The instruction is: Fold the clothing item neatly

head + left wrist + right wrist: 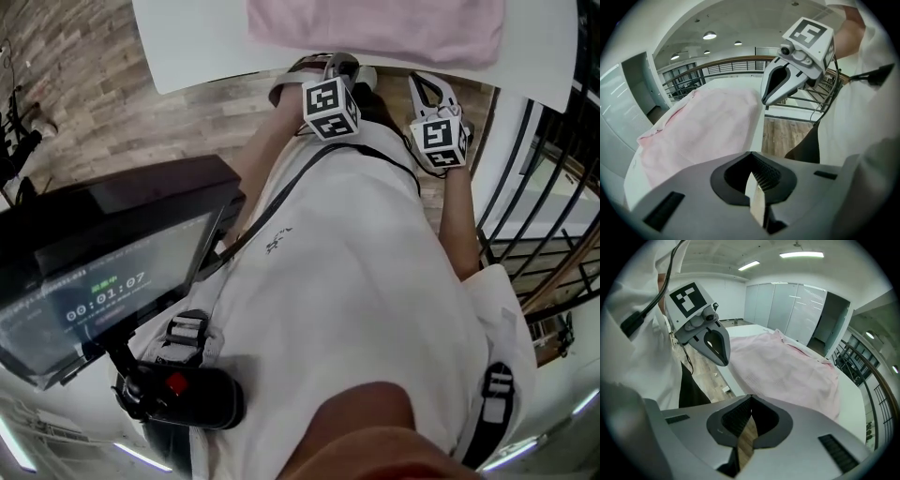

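A pink garment lies spread flat on the white table, its near hem close to the table's front edge. Both grippers hover off the table, over the wooden floor and close to the person's body. My left gripper is shut with nothing in it, its tips just short of the table edge. My right gripper is also shut and empty, beside it on the right. The left gripper view shows the garment ahead and the right gripper above it. In the right gripper view the garment lies beyond the left gripper.
A dark monitor with a running timer stands at the person's left. Black metal railing runs along the right. Wooden floor lies between the person and the table. A black handle with a red button hangs at the lower left.
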